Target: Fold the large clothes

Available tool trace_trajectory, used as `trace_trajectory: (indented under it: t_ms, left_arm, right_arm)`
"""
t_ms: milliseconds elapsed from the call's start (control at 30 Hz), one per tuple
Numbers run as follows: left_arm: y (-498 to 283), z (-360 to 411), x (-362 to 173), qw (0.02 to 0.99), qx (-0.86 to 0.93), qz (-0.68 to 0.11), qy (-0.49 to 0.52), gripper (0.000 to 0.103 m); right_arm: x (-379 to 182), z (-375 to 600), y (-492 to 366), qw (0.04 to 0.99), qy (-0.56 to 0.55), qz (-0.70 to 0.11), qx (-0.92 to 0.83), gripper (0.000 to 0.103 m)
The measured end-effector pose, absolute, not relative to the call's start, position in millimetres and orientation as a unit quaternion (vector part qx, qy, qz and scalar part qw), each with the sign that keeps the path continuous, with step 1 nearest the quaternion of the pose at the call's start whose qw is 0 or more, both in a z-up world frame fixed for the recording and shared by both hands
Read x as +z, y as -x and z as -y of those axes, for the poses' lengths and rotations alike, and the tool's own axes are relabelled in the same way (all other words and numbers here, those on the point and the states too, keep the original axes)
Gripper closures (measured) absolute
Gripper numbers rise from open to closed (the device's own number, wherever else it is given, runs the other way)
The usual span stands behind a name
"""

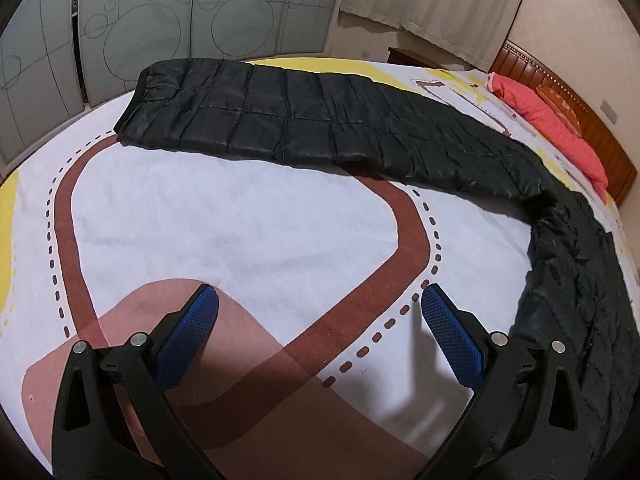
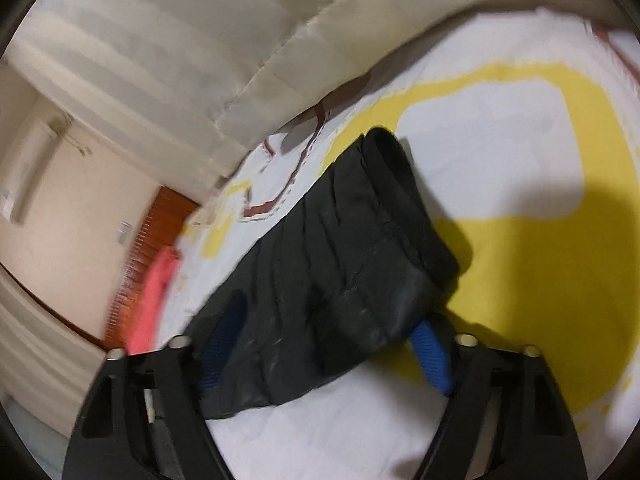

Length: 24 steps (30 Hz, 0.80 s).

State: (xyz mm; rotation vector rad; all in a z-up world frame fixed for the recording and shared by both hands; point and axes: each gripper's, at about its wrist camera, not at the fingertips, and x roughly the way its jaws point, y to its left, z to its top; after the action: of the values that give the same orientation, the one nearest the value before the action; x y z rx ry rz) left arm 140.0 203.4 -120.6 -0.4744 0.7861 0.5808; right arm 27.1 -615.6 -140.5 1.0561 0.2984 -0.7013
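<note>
Black quilted puffer garment (image 1: pixel 304 120) lies on the patterned bedspread (image 1: pixel 240 232). One long padded section stretches flat across the far side. It bends at the right and runs back along the right edge toward the near side, more rumpled there.

Left gripper (image 1: pixel 320 320): fingers wide apart, holding nothing, hovering over bare bedspread at the near side, well apart from the garment's far section.

Right gripper (image 2: pixel 326 344): frame is motion-blurred. A cuffed end of the garment (image 2: pixel 340 264) lies between and over the blue pads (image 2: pixel 430 356). Fingers look spread, but whether they pinch any fabric I cannot tell.

Handling, judged: light for its bulk, soft, padded, no stiffness. Shell is shiny, probably slippery, so a shallow pinch could slide off. Trapped air will likely make folds spring back and need pressing down.

Hold points, judged: the ribbed cuff (image 1: pixel 146 80) or stitched seams between quilt panels, where the fabric is thinnest and gives the pads an edge.

Pink pillow (image 1: pixel 548 136) sits far right by the headboard, clear of the work.
</note>
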Motion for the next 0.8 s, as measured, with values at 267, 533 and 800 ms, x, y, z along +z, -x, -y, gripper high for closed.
trace_trajectory:
  t_ms: [267,533,800]
  left_arm:
    - [-150.6,-206.0,-122.8,0.853,0.283,-0.383,0.214,0.002]
    - [-152.4,-203.1,-127.1,0.853,0.29,-0.386,0.199,0.002]
    - [-152.6,-201.9,-129.3,0.855,0.293,-0.382,0.194,0.002]
  right_arm:
    - [-97.8,584.0,-67.4,0.846,-0.417,-0.169,-0.286,0.087]
    - [-30.8,467.1,-154.2,0.918,-0.292,-0.194,-0.184,0.087]
    - [-12.7,320.0,-260.7,0.943,-0.209,-0.25,-0.067,0.087]
